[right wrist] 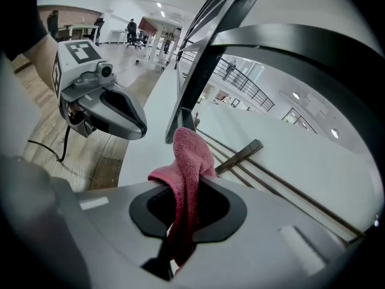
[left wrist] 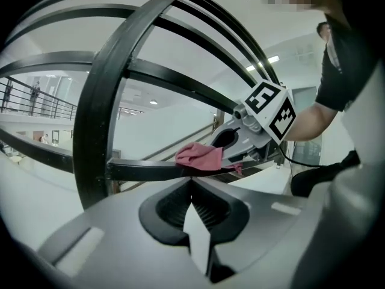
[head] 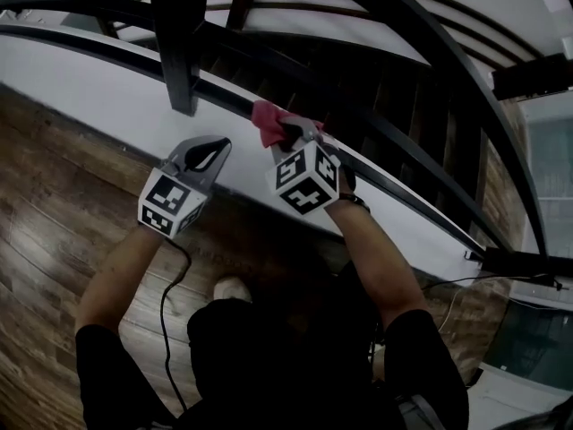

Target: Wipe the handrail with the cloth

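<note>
A black handrail (head: pixel 98 54) curves from upper left to lower right in the head view. A pink-red cloth (head: pixel 269 122) lies bunched on top of it. My right gripper (head: pixel 291 134) is shut on the cloth and holds it against the rail. In the right gripper view the cloth (right wrist: pixel 187 161) hangs clamped between the jaws of my right gripper (right wrist: pixel 186 182). My left gripper (head: pixel 218 146) hovers just left of the cloth, short of the rail, jaws shut and holding nothing. The left gripper view shows the cloth (left wrist: pixel 200 156) on the rail (left wrist: pixel 144 170), beyond my left gripper (left wrist: pixel 191 182).
A thick black post (head: pixel 175 43) rises from the rail just left of the grippers. A white ledge (head: pixel 107 92) runs under the rail, with wood floor (head: pixel 54 204) below it. A black cable (head: pixel 166 321) trails from the left gripper. Dark stairs lie beyond the rail.
</note>
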Demonstrator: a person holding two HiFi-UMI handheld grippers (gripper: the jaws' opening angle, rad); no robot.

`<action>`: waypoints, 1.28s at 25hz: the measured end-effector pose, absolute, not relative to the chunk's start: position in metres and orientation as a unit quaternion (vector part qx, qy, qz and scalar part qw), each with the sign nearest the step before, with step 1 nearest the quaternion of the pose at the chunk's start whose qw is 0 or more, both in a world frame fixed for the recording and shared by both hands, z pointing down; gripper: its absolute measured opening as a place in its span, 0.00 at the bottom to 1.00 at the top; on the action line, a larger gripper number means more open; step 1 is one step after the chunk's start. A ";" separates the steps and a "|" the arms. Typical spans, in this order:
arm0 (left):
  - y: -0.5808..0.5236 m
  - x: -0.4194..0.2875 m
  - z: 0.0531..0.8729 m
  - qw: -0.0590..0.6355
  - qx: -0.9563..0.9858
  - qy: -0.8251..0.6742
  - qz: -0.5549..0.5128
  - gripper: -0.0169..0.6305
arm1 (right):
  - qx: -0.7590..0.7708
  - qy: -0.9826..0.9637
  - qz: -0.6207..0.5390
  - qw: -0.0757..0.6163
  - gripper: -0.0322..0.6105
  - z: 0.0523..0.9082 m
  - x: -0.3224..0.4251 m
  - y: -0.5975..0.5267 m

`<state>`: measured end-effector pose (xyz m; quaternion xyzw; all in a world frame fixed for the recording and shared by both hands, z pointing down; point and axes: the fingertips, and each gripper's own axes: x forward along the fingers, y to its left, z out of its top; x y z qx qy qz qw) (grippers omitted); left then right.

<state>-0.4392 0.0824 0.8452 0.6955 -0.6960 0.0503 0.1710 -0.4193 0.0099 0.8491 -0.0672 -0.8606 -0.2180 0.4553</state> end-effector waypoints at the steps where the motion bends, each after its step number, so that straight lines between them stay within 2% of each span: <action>1: 0.085 -0.443 0.847 0.173 0.692 -0.699 0.051 0.03 | -0.069 -0.861 -0.218 0.455 0.12 0.849 -0.423 0.012; 32: 0.156 -0.493 0.857 0.186 0.619 -0.763 0.010 0.03 | -0.092 -0.872 -0.220 0.427 0.12 0.847 -0.529 0.069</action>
